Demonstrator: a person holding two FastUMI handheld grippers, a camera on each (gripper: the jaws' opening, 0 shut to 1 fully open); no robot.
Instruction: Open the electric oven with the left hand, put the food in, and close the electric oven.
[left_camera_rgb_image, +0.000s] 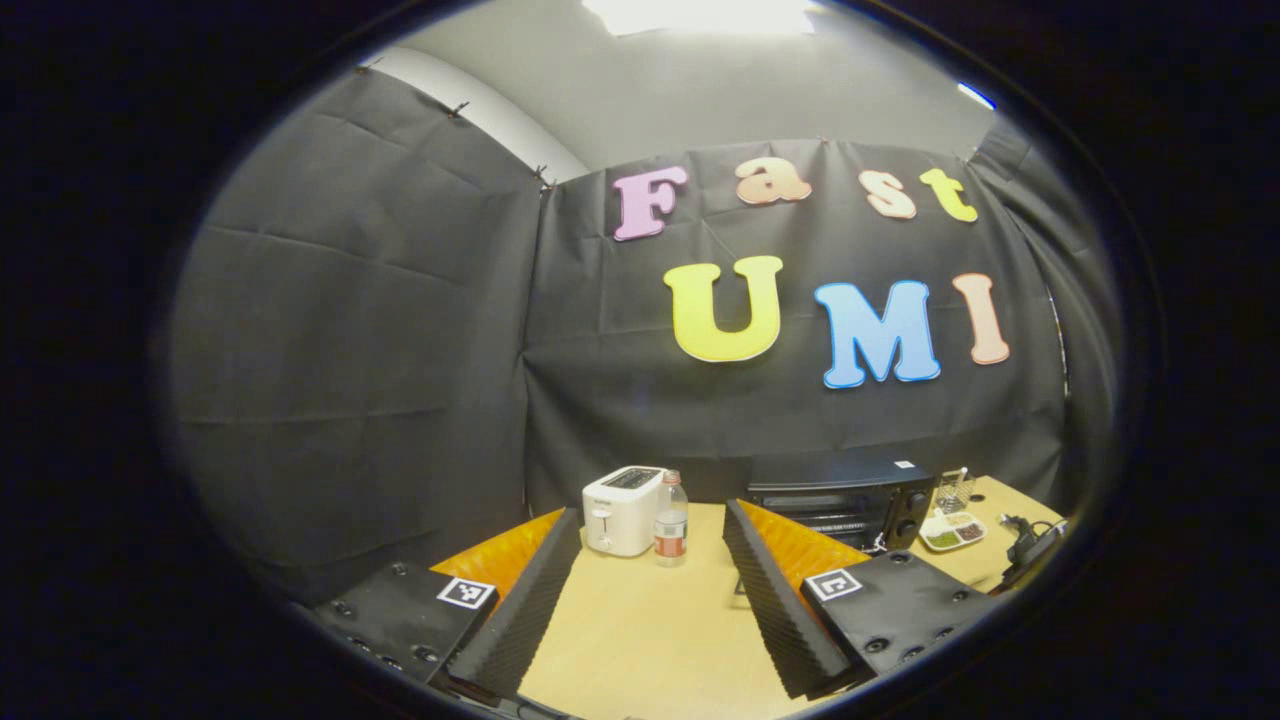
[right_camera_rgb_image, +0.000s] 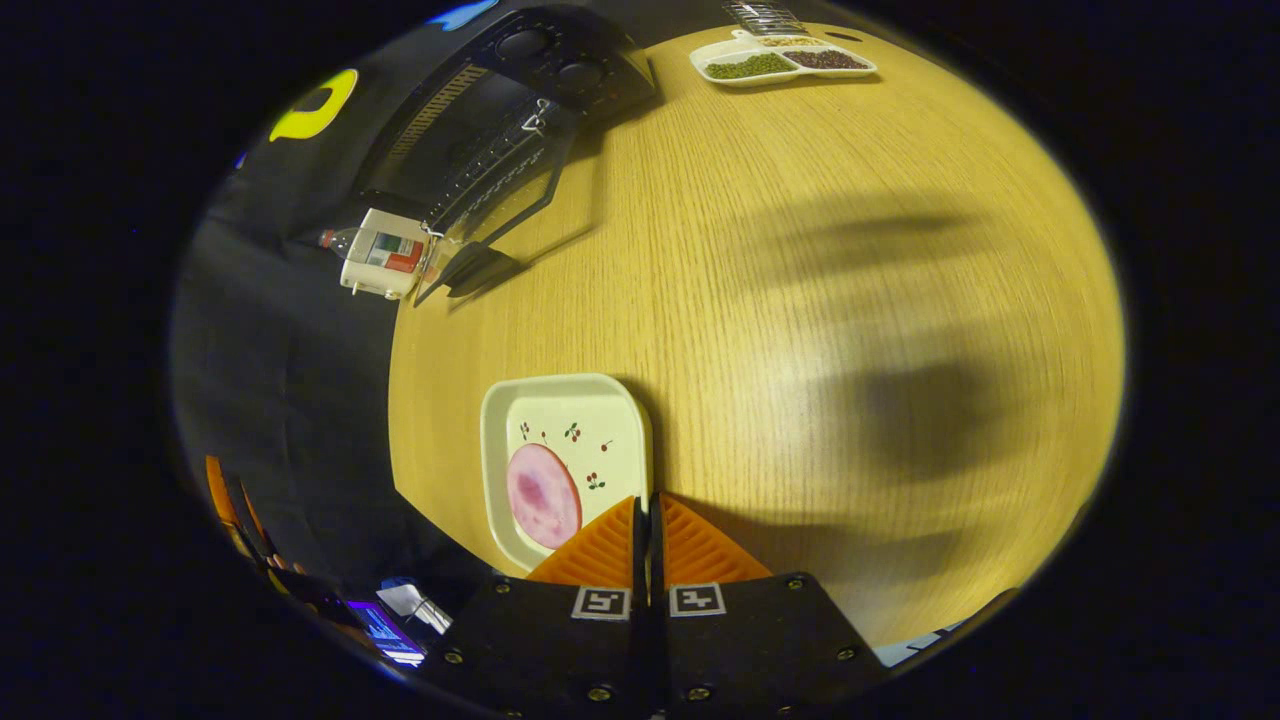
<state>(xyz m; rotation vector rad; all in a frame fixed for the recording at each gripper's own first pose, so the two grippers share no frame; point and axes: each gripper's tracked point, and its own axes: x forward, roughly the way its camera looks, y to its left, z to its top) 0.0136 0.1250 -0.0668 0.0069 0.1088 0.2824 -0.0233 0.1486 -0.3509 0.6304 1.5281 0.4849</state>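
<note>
The right gripper (right_camera_rgb_image: 647, 510) is seen with its jaws pressed together on the near rim of a square cream plate (right_camera_rgb_image: 585, 415); the edge appears pinched between them, though the contact itself is hidden by the fingers; a round pink slice of food (right_camera_rgb_image: 543, 495) is carried on the plate, which is spread out to the left of the jaws over the wooden table (right_camera_rgb_image: 850, 300). Well beyond the plate, up and to the left in the right gripper view, the electric oven (right_camera_rgb_image: 500, 110) is found with its glass door (right_camera_rgb_image: 500, 190) already dropped open toward the table; the cavity is thus judged to lie ahead-left of the plate. The left gripper (left_camera_rgb_image: 650, 600) is held with jaws spread wide and empty, raised above the table; the oven (left_camera_rgb_image: 840, 495) is placed ahead and to its right, with a white toaster (left_camera_rgb_image: 622, 508) and a small bottle (left_camera_rgb_image: 671, 520) ahead. The right hand is judged nearer the food; the left, nearer the door.
</note>
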